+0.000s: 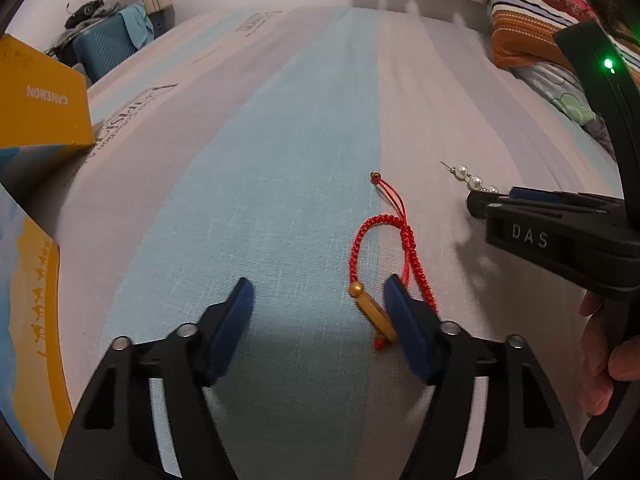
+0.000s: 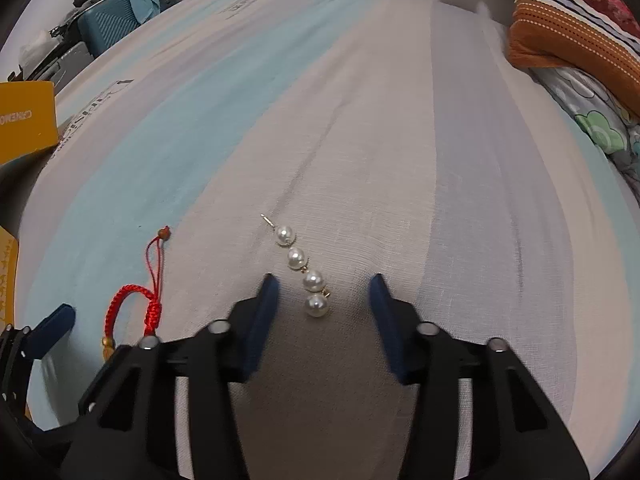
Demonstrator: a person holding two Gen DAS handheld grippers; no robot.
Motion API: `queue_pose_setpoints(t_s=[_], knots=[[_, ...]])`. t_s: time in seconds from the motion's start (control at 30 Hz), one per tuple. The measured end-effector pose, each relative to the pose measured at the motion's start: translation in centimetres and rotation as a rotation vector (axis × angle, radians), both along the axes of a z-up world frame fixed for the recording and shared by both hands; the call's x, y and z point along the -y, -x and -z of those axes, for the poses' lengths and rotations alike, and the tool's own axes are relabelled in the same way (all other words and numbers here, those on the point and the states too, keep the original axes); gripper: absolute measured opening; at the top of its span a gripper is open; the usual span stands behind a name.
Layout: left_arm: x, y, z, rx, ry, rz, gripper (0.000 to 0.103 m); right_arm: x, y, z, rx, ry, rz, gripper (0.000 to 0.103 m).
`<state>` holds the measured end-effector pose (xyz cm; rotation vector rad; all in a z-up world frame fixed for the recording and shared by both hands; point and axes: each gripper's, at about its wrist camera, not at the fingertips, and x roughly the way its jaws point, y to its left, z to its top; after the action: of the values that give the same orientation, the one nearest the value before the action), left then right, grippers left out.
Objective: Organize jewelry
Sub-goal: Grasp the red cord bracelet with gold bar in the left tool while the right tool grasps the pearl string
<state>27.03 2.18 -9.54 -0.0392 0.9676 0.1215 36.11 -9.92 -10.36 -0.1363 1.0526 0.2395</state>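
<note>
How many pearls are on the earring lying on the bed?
4. They run in a chain on the pearl earring: one by its post, two mid-chain, the last nearest the right gripper, between its open fingers.

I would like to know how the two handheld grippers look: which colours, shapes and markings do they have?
Both are alike. The left gripper and the right gripper have black plastic frames with cut-out openings, silver pivot pins and two dark blue flat pads as jaws. Seen from the left wrist, the right gripper's body bears white letters "DAS", and a small green light glows on its curved black handle. No sleeve is visible.
</note>
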Motion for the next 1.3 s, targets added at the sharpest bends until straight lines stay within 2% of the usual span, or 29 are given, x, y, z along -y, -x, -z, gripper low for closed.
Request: queue_pose_setpoints(t_s=[0.03,0.13,0.27,0.47,0.8,1.07,1.3], knots=[[0.0,0.0,0.0,-0.001,0.0,0.003,0.055,0.1,0.0,-0.1,-0.006,-0.007,-0.001,0.022],[-0.4,0.1,-0.1,-0.006,0.014,0.003,0.036,0.6,-0.1,-0.2,-0.02,-0.023,0.012,0.012],[-0.7,0.2,-0.4,-0.016,0.04,0.015,0.009,0.9,-0.3,-0.6,-0.039,-0.047,0.023,0.011],[-1.5,0.5,-1.1,-0.021,0.093,0.012,0.006,0.9,-0.1,-1.3,-0.042,-0.05,0.027,0.011],[-2.1,1.5,-3.1,0.005,0.117,0.024,0.006,0.2,0.6,-3.3,-0.012,-0.058,0.033,0.011],[-2.3,3.2,-7.0,0.072,0.142,0.049,0.006,-0.9,1.5,-6.5,0.031,-0.07,0.031,0.011],[-3.5,4.3,-8.3,0.071,0.149,0.039,0.006,-2.0,2.7,-9.3,0.074,-0.075,0.028,0.011]])
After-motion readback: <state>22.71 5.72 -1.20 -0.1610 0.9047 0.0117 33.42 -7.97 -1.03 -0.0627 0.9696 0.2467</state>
